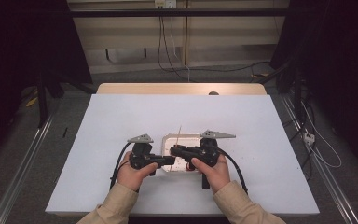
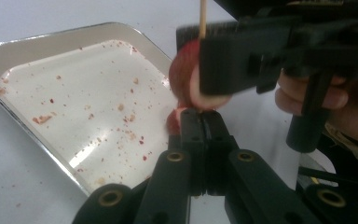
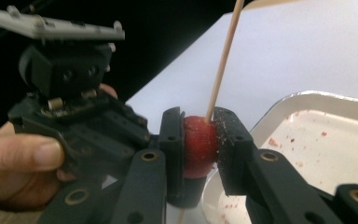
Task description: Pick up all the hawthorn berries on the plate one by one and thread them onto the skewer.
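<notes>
In the right gripper view the right gripper [image 3: 199,140] clamps a red fruit piece [image 3: 198,145] pierced by a wooden skewer [image 3: 223,58], over the near rim of a white tray [image 3: 307,99], while the left gripper [image 2: 200,128], jaws closed together, pinches the skewer's lower end just below it; no writing is readable.

Both forearms wear beige sleeves [image 1: 121,205] with plain cuffs. Each hand carries black tongs built from matte plastic links: the left tongs [image 1: 168,160] and the right tongs [image 1: 174,150]. Brass-coloured pivot bushings [image 2: 175,157] sit at the link joints. The jaw faces are flat, black and blocky. A grey three-cornered plate [image 1: 141,138] is mounted on top of each body, fixed with small screws. A black cable [image 1: 117,163] trails from the rear of each body, behind the plate.
</notes>
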`<state>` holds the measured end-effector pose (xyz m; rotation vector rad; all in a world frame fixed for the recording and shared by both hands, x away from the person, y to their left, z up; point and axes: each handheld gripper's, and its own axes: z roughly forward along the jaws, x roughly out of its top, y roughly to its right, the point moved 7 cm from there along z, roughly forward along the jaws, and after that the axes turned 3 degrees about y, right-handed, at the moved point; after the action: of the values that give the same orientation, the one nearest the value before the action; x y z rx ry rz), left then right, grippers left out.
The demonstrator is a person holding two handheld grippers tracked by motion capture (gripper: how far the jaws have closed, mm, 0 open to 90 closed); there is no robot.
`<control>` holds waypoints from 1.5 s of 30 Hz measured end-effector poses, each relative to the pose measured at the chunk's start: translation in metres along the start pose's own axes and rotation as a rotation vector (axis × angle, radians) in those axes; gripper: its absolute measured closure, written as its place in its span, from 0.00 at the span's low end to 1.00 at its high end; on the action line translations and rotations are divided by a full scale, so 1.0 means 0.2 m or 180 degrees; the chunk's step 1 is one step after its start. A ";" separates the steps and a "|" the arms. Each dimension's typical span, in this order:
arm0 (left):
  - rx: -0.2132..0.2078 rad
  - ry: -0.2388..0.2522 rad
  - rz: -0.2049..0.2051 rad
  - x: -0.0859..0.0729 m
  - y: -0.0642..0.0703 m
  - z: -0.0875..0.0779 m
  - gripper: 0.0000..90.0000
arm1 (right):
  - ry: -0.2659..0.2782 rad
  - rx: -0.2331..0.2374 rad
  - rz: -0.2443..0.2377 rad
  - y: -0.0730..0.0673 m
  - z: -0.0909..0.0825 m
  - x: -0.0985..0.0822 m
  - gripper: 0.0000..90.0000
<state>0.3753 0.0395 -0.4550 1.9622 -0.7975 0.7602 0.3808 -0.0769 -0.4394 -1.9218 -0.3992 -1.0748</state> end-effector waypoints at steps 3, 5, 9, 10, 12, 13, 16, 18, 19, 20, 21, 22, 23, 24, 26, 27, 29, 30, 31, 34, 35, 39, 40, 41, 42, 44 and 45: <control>0.0009 -0.0033 0.0015 -0.01 0.00 0.01 1.00 | -0.0004 0.0031 0.0029 0.01 0.00 0.01 0.82; 0.0004 -0.0054 0.0011 -0.01 0.00 0.01 1.00 | -0.0034 0.0014 -0.0009 0.01 0.00 0.00 0.82; 0.0043 -0.0091 0.0037 -0.02 0.00 0.01 1.00 | 0.0006 0.0008 0.0047 0.01 -0.01 0.01 0.70; 0.0043 -0.0101 0.0033 -0.02 0.00 0.01 1.00 | 0.0028 0.0003 0.0061 0.01 -0.01 0.01 0.68; 0.0059 -0.0092 0.0043 -0.02 -0.01 0.01 1.00 | 0.0050 0.0006 0.0055 0.01 -0.02 0.02 0.65; 0.0065 -0.0104 0.0045 -0.02 -0.01 0.01 1.00 | 0.0066 -0.0016 0.0028 0.01 -0.02 0.03 0.60; 0.0072 -0.0117 0.0037 -0.02 -0.02 0.00 1.00 | 0.0073 -0.0087 -0.0020 0.03 -0.04 0.04 0.52; 0.0085 -0.0123 0.0041 -0.03 -0.02 -0.01 1.00 | 0.0065 -0.0139 -0.0079 0.06 -0.06 0.05 0.47; 0.0100 -0.0122 0.0046 -0.03 -0.02 -0.02 0.99 | 0.0057 -0.0183 -0.0119 0.07 -0.07 0.05 0.45; 0.0106 -0.0107 0.0037 -0.02 -0.02 -0.02 0.99 | 0.0038 -0.0227 -0.0150 0.08 -0.09 0.06 0.41; 0.0104 -0.0121 0.0046 -0.03 -0.02 -0.03 0.99 | 0.0012 -0.0252 -0.0171 0.09 -0.09 0.05 0.39; 0.0107 -0.0127 0.0055 -0.03 -0.03 -0.03 0.99 | -0.0021 -0.0281 -0.0194 0.11 -0.10 0.05 0.38; 0.0112 -0.0119 0.0048 -0.03 -0.03 -0.03 0.99 | -0.0053 -0.0313 -0.0223 0.12 -0.11 0.04 0.36; 0.0111 -0.0114 0.0042 -0.03 -0.03 -0.03 0.99 | -0.0082 -0.0345 -0.0263 0.13 -0.12 0.04 0.34; 0.0121 -0.0110 0.0048 -0.03 -0.03 -0.03 0.99 | -0.0141 -0.0433 -0.0327 0.16 -0.13 0.02 0.29; 0.0116 -0.0112 0.0048 -0.03 -0.03 -0.04 0.99 | -0.0172 -0.0481 -0.0360 0.17 -0.13 0.01 0.26; 0.0127 -0.0097 0.0038 -0.03 -0.03 -0.04 0.99 | -0.0227 -0.0607 -0.0435 0.21 -0.14 -0.01 0.21; 0.0126 -0.0103 0.0039 -0.03 -0.03 -0.04 0.99 | -0.0263 -0.0633 -0.0464 0.22 -0.15 -0.02 0.22; 0.0127 -0.0113 0.0043 -0.03 -0.03 -0.04 0.99 | -0.0299 -0.0670 -0.0496 0.23 -0.15 -0.03 0.22; 0.0139 -0.0121 0.0047 -0.04 -0.04 -0.04 0.99 | -0.0408 -0.0774 -0.0646 0.26 -0.16 -0.05 0.21; 0.0143 -0.0127 0.0051 -0.04 -0.04 -0.04 0.99 | -0.0458 -0.0799 -0.0689 0.26 -0.16 -0.06 0.22; 0.0148 -0.0131 0.0060 -0.04 -0.04 -0.05 0.99 | -0.0594 -0.0821 -0.0868 0.27 -0.16 -0.09 0.33; 0.0150 -0.0130 0.0059 -0.04 -0.04 -0.05 0.99 | -0.0616 -0.0805 -0.0869 0.26 -0.16 -0.10 0.36; 0.0151 -0.0133 0.0062 -0.04 -0.04 -0.05 0.99 | -0.0624 -0.0789 -0.0849 0.26 -0.16 -0.11 0.38; 0.0155 -0.0133 0.0065 -0.04 -0.04 -0.05 0.99 | -0.0633 -0.0779 -0.0831 0.27 -0.16 -0.11 0.40; 0.0158 -0.0129 0.0067 -0.04 -0.04 -0.05 0.99 | -0.0649 -0.0765 -0.0814 0.27 -0.16 -0.12 0.47; 0.0160 -0.0132 0.0070 -0.04 -0.04 -0.05 0.99 | -0.0678 -0.0740 -0.0814 0.27 -0.16 -0.13 0.52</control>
<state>0.3749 0.0533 -0.4613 2.0227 -0.8331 0.7614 0.3826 -0.1297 -0.4821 -2.2473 -0.6792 -1.1214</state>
